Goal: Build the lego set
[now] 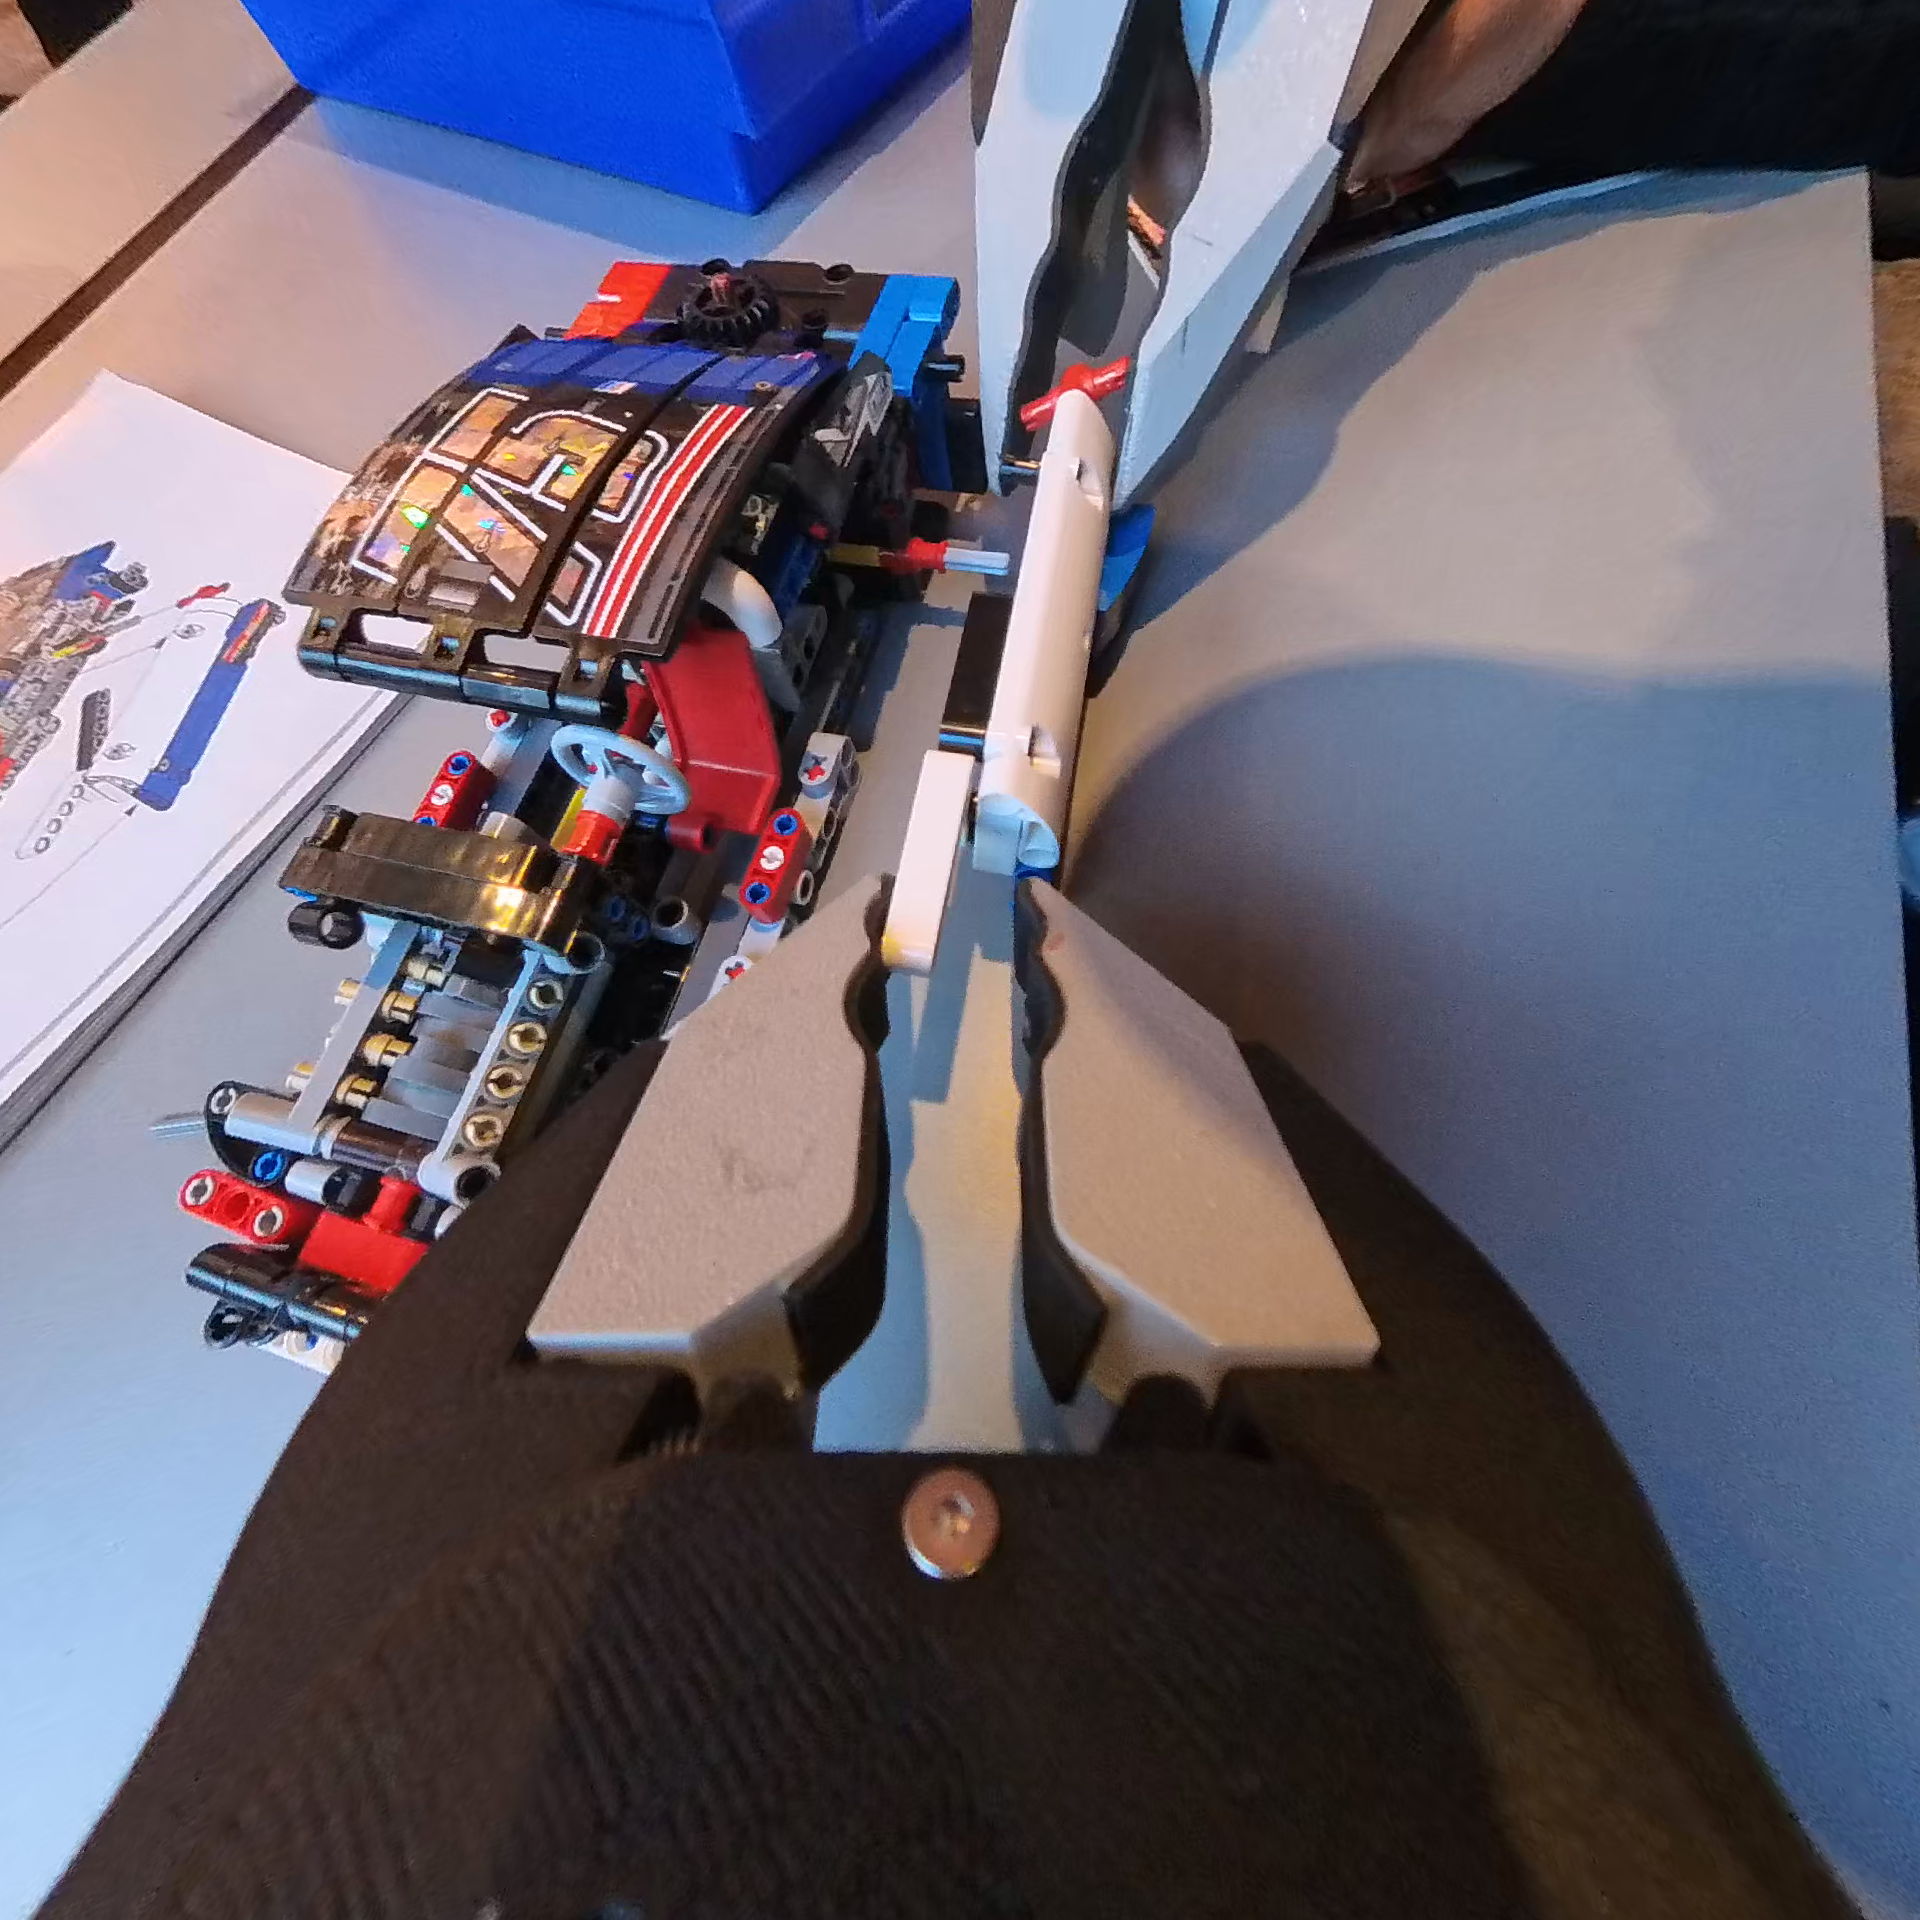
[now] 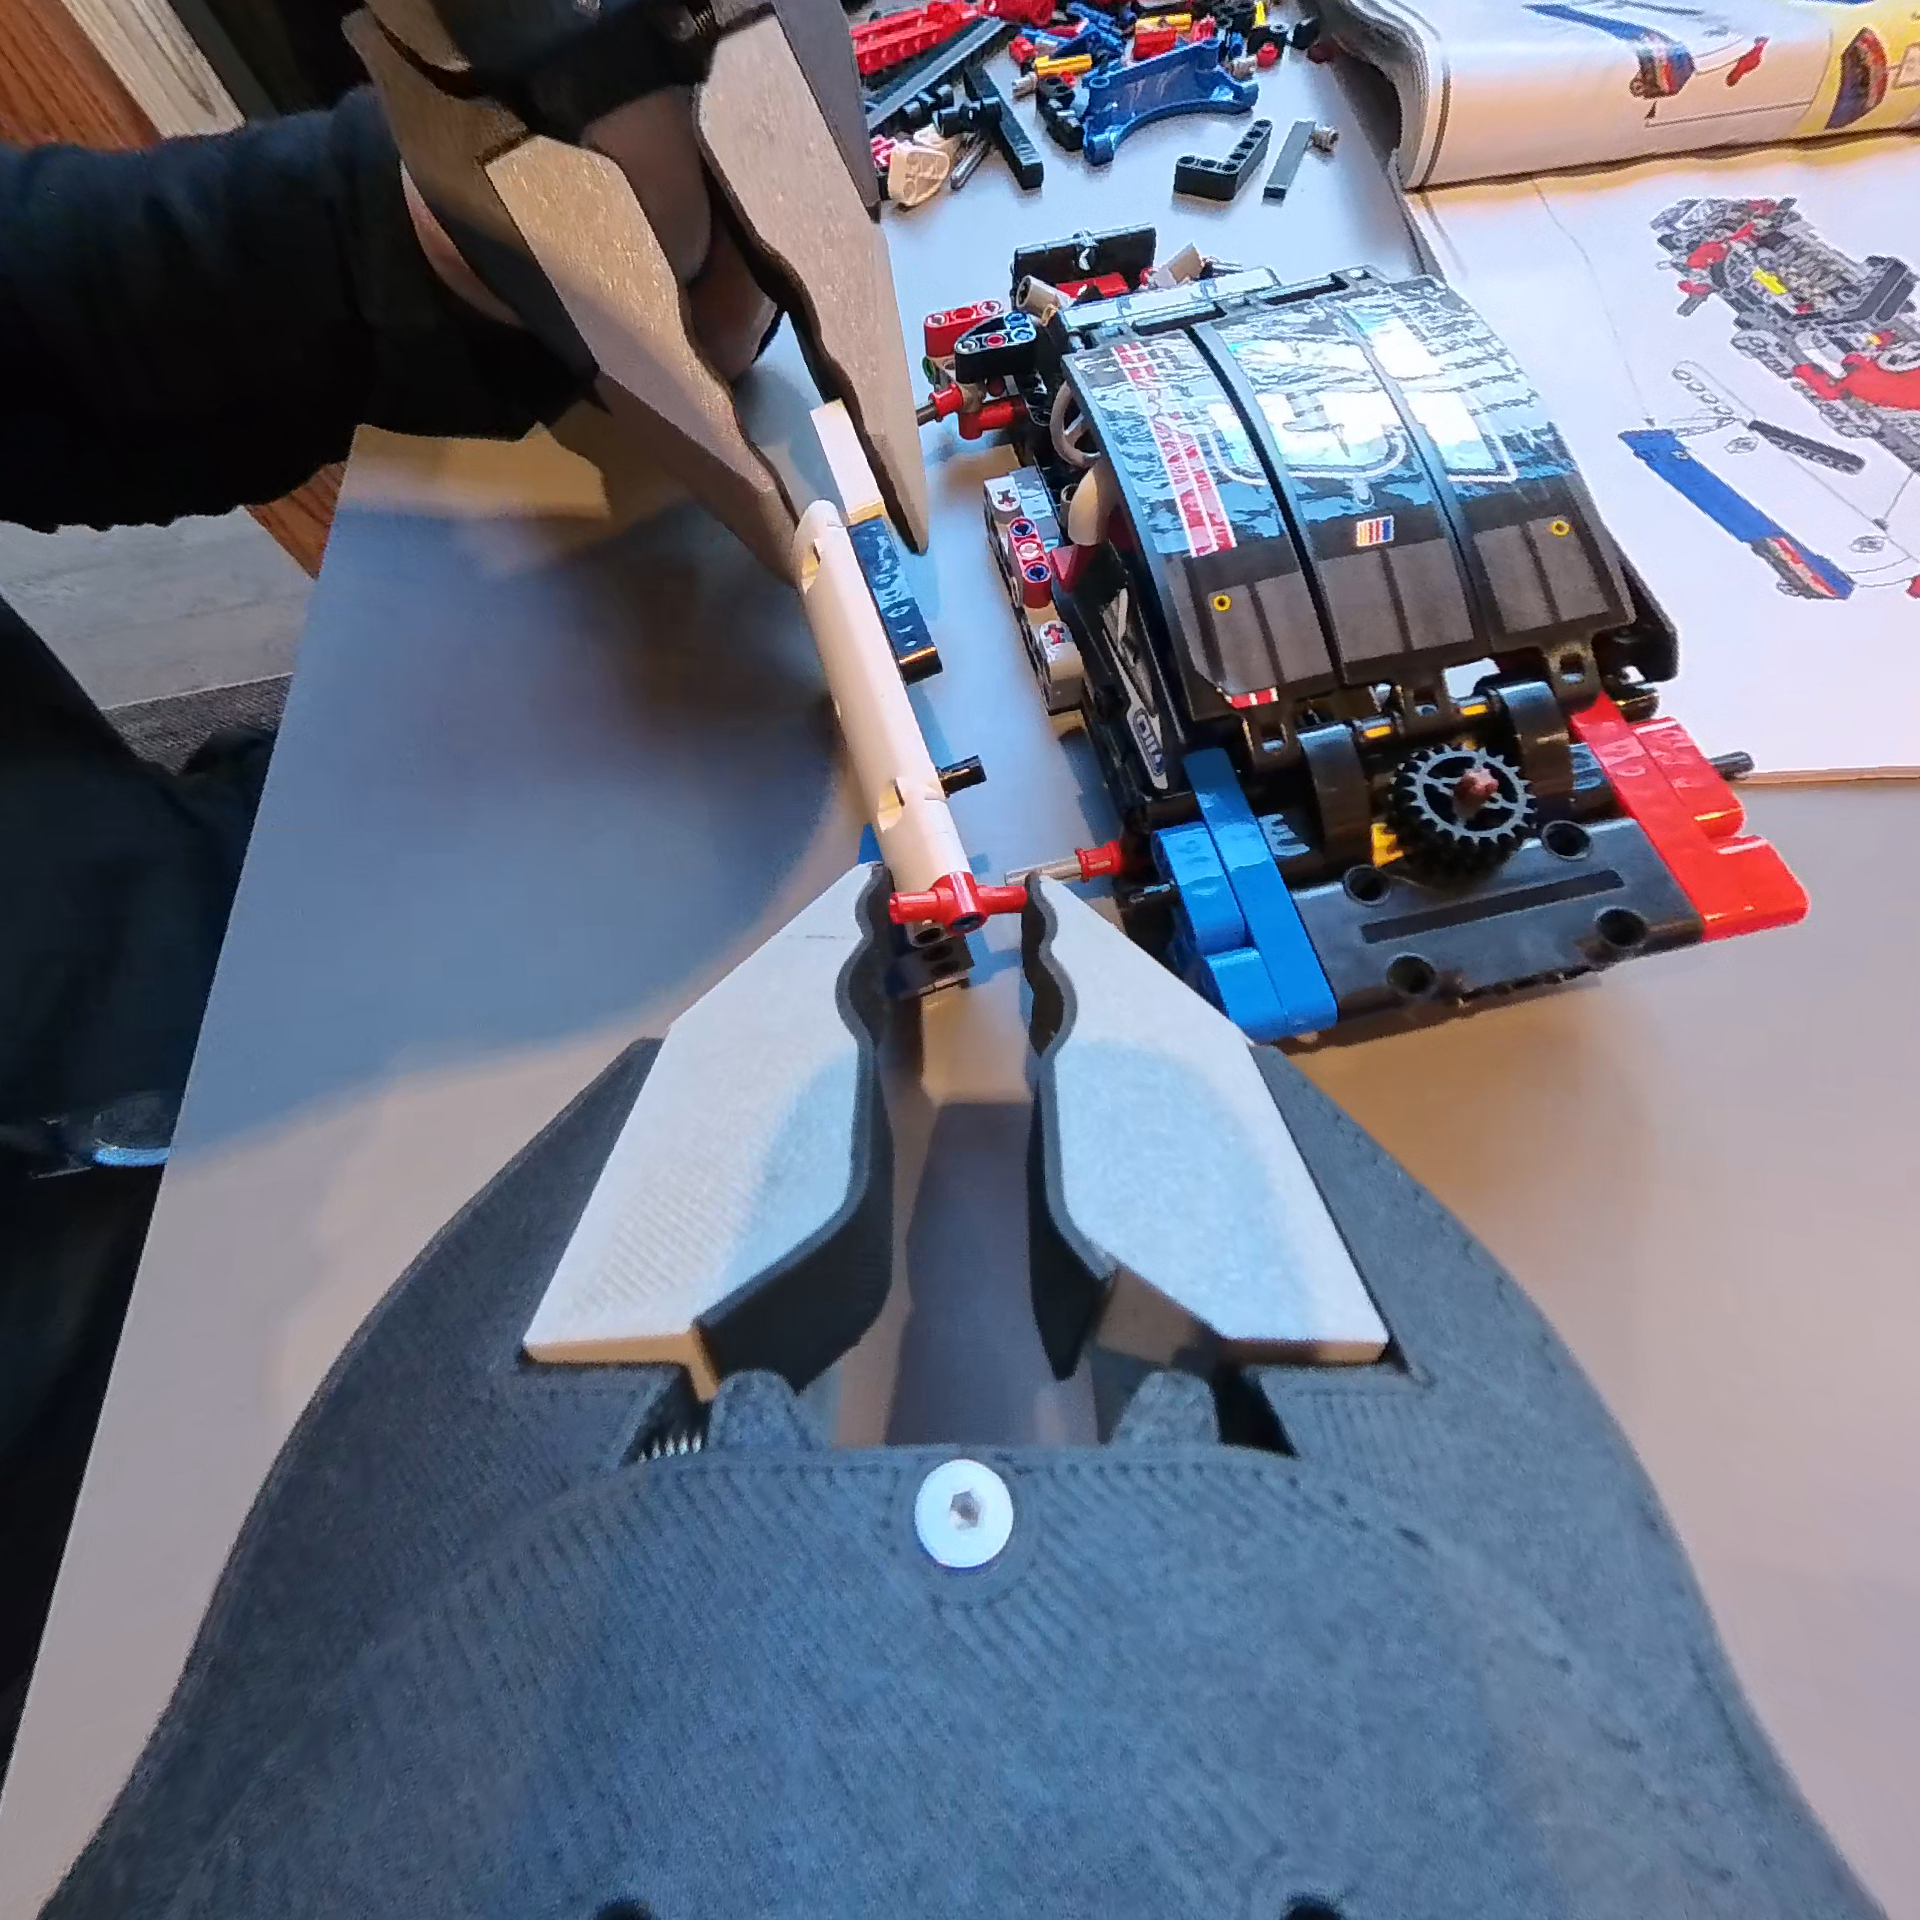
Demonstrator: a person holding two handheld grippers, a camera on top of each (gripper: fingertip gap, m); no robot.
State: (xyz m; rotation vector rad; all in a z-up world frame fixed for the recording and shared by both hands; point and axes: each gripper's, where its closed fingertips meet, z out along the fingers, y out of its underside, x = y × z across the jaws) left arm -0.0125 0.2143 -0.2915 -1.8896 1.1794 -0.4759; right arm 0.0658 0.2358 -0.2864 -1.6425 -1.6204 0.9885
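Left wrist view shows us at the side-panel step: our left gripper (image 1: 951, 914) has its jaws narrowed on the near end of the long white panel assembly (image 1: 1049, 613), one tip against the short white beam (image 1: 930, 862) fixed to that end, though we cannot tell how firmly it bites. At the far end our right gripper (image 2: 961, 899) pinches the red cross connector (image 2: 935, 902) pinned to the panel, with both tips touching the red piece in the right wrist view. The panel stands on edge on the grey table (image 1: 1507, 520), just beside the car model (image 2: 1351, 644) and roughly parallel to its flank, apart from it along its whole length. A red pin with a light grey axle (image 1: 961, 558) juts from the car's side toward the panel, and a black pin (image 2: 961, 772) points back from the panel toward the car. The open instruction booklet (image 1: 156, 727) lies on the far side of the model, and loose parts (image 2: 1091, 83) are scattered beyond the car's front. We judge the next move to be a sideways carry of both ends together, keeping the panel level so the pins meet their holes squarely, then an even press. If one end leads, the pins will likely bind, or the car may skid across the table.
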